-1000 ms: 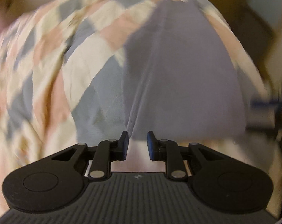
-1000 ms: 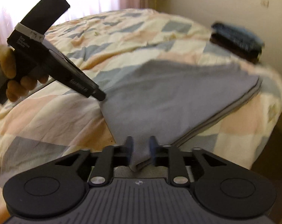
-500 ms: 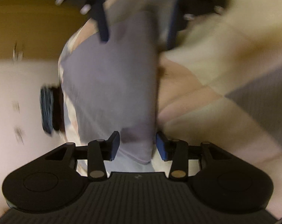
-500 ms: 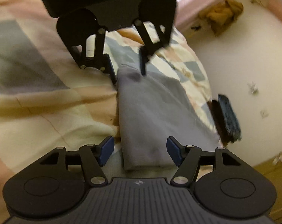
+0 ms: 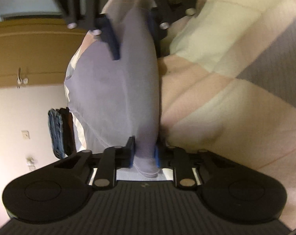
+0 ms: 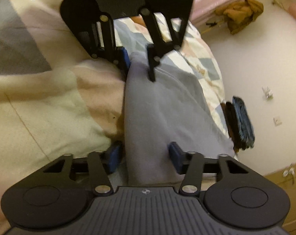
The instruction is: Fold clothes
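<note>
On the bed, atop the patchwork quilt (image 5: pixel 216 98), your folded grey garment (image 5: pixel 116 82) lies as a long narrow strip, one long edge straight against the pink/cream squares.

L claw (image 5: pixel 144 153): you're at one short end of the strip. Jaws have just been closing; both blue pads are now pressed on a bunched corner of the grey cloth, w/ a bit of fabric poking out behind them toward the cam. Clamped on the garment.

R claw (image 6: pixel 144 154): you're at the opposite short end, facing the L one across the strip. Jaws have just been closing too, but they stand apart, straddling the full width of the cloth. Fabric is between the pads. One pad sits just beside the straight edge w/ a thin gap; the other is at or barely touching the far edge. No squeeze visible, cloth lies flat there.

Both claws point down at an angle onto the bed.

Misc: stack of dark + blue folded clothes (image 6: pixel 239 125) near the bed's edge, beyond the strip, apart from it. Brown rag (image 6: pixel 239 13) hangs on the pale wall (image 6: pixel 255 68). Wooden cabinet front (image 5: pixel 30 58) visible in L view; some motion blur at the top of both views.
</note>
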The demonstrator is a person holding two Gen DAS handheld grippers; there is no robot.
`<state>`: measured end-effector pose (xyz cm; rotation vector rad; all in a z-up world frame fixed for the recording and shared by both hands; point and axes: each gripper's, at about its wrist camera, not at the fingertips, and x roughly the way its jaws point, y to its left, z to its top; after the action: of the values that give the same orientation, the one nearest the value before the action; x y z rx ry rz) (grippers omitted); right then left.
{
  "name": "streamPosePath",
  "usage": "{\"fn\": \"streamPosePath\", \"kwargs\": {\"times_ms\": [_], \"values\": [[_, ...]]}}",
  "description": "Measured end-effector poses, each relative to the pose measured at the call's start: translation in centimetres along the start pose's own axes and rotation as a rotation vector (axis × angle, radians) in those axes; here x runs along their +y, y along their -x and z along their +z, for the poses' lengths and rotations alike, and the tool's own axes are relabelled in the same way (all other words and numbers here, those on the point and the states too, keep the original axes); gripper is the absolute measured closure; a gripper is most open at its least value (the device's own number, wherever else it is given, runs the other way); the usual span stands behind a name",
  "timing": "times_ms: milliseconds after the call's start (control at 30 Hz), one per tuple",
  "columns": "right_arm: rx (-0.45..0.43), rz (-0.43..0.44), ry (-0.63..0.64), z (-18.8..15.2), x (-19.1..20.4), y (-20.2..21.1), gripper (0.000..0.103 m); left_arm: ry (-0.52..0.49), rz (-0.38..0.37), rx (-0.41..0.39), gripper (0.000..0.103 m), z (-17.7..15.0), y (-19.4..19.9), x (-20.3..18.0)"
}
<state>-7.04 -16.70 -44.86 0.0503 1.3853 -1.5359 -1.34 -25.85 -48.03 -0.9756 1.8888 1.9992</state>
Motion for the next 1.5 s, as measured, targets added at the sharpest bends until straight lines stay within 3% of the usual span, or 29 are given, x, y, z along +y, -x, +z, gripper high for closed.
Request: {"fn": "streamPosePath", "kwargs": {"times_ms": [67,200,633,867,1000,1133,1300,1367,1500], "values": [[0.006,0.036,-0.046,-0.1,-1.2,0.0,0.073,0.054,-0.028,0.01,0.088,0.4,0.3,1.3],[0.002,0.177,-0.181,-0.3,-5.3,0.0,0.086,0.22,-0.096,0.05,0.089,0.8,0.6,4.7],[-0.05,0.705,-0.501,-3.4,-18.2,-1.4,0.088,0.62,-0.233,0.185,0.089,1.2,0.0,16.4],[0.008,1.018,-0.802,-6.8,-27.5,-6.0,0.088,0.857,-0.225,0.216,0.088,0.1,-3.5,24.7],[0.01,1.03,-0.867,-8.8,-32.4,-9.9,0.088,1.09,-0.188,0.26,0.077,-1.2,-7.6,28.4],[0.064,1.02,-0.947,-11.6,-35.9,-16.0,0.088,1.429,-0.124,0.34,0.077,-3.6,-10.9,31.1],[0.186,1.047,-1.049,-15.2,-35.8,-22.4,0.088,1.752,-0.116,0.422,0.08,-4.4,-12.0,30.3],[0.182,1.083,-1.085,-16.2,-35.9,-23.1,0.089,1.853,-0.125,0.438,0.081,-3.8,-12.0,29.4],[0.092,1.026,-1.04,-16.1,-37.2,-22.1,0.089,1.978,-0.097,0.476,0.081,-2.2,-12.6,28.1]]}}
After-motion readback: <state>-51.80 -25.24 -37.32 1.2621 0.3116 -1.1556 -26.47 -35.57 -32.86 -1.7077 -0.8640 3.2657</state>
